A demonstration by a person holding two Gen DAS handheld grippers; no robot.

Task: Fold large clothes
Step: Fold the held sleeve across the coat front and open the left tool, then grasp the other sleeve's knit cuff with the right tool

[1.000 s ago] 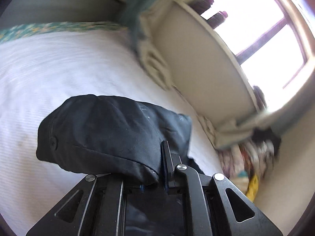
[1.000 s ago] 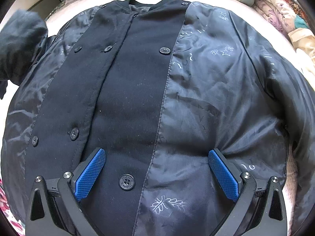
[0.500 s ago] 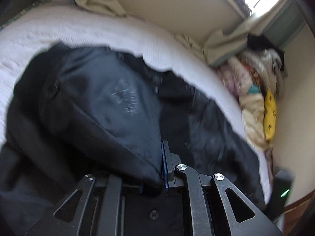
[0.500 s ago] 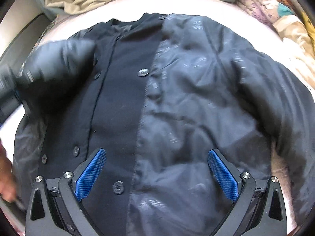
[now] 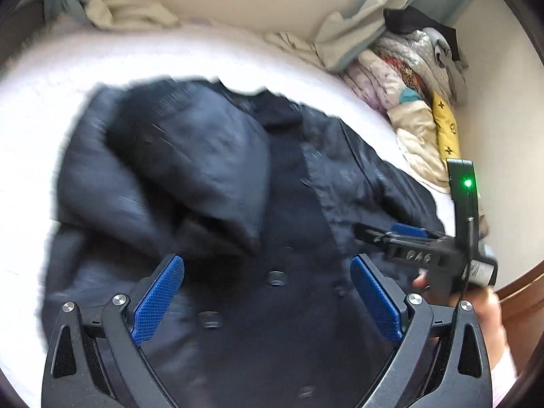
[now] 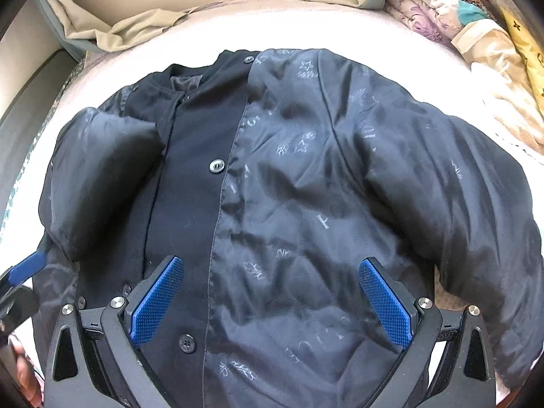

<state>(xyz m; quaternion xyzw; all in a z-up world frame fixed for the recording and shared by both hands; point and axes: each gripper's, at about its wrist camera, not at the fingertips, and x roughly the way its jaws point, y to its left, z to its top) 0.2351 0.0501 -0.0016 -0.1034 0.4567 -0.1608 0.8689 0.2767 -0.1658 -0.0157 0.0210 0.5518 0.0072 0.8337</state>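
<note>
A black jacket [image 5: 289, 204] [image 6: 306, 187] lies on the white bed [image 5: 68, 68], its patterned lining turned out and a row of buttons down the middle. One sleeve [image 5: 190, 170] [image 6: 102, 176] lies folded inward over the jacket's left side. My left gripper [image 5: 267, 297] hovers over the lower front. Its jaws are opening wide and nothing is between the pads. My right gripper [image 6: 272, 301] stands open above the lining, touching nothing. It also shows at the right of the left wrist view, as the right gripper [image 5: 391, 233] held by a hand [image 5: 469, 306]. The other sleeve [image 6: 459, 187] lies out to the right.
A pile of folded clothes and bedding [image 5: 414, 78] [image 6: 442, 6] sits at the bed's far right corner against the wall. Crumpled beige cloth [image 5: 129, 13] [image 6: 142, 23] lies along the far edge. White sheet [image 6: 391, 34] shows around the jacket.
My left gripper carried the sleeve from beside the jacket over onto it, then let go: its jaws went from shut on the cloth to wide open. The right gripper pulled back slightly, still open.
</note>
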